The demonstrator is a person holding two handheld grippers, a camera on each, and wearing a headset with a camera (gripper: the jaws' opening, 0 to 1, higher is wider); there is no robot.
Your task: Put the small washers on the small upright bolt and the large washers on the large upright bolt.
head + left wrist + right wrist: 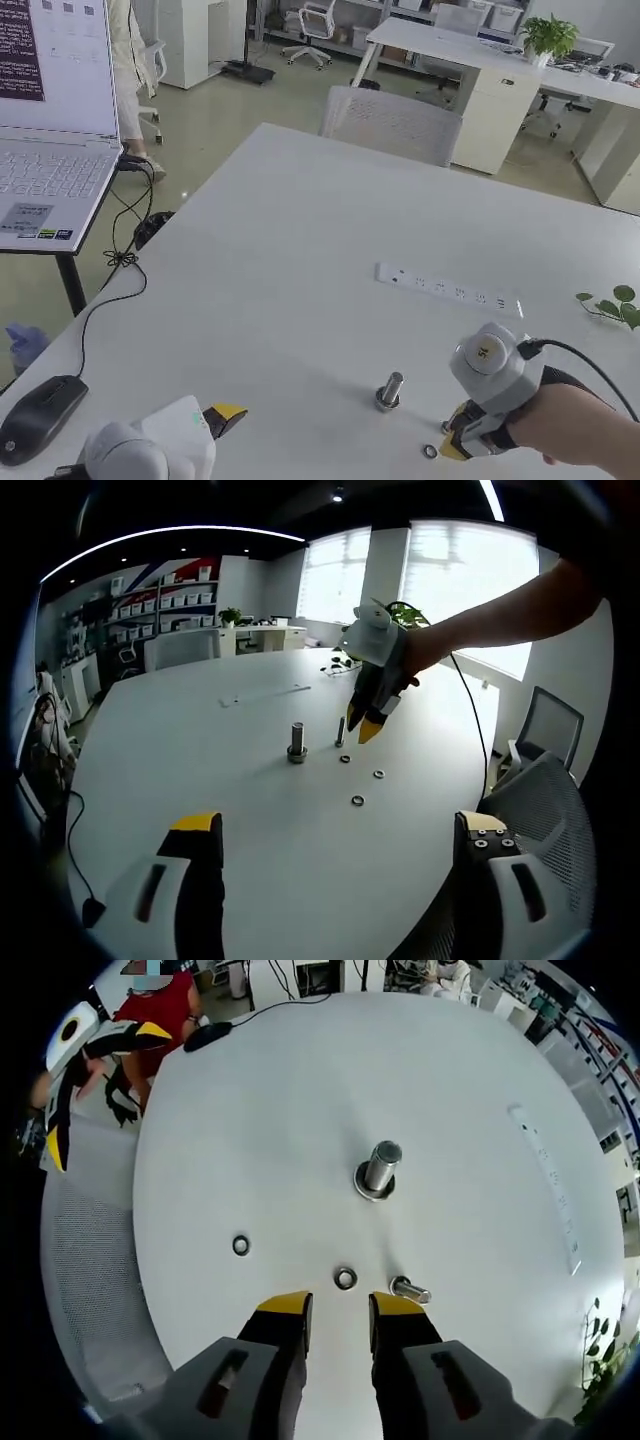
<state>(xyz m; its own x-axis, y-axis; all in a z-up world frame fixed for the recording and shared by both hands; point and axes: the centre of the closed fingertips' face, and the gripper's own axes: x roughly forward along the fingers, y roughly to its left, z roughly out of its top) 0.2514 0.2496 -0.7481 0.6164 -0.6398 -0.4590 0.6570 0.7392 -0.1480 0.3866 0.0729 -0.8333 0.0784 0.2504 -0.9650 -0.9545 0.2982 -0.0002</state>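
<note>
The large upright bolt (388, 390) (297, 742) (378, 1168) stands on its wide base on the white table (280, 280). The small upright bolt (410, 1290) (340, 730) (446, 427) stands just off my right gripper's tips. My right gripper (455, 445) (340, 1310) (361, 726) hovers low over the table, jaws a narrow gap apart with nothing between them. One small washer (346, 1278) (430, 452) lies just ahead of that gap, and another washer (240, 1245) lies further left. The left gripper view has three washers (357, 800) flat on the table. My left gripper (338, 825) (215, 420) is wide open, away from them.
A laptop (50, 150) sits on a stand at the left, with a black mouse (40, 415) and its cable at the table's near-left edge. A white power strip (450, 288) lies beyond the bolts. A mesh chair (390, 120) stands at the far edge, and plant leaves (615, 305) at the right.
</note>
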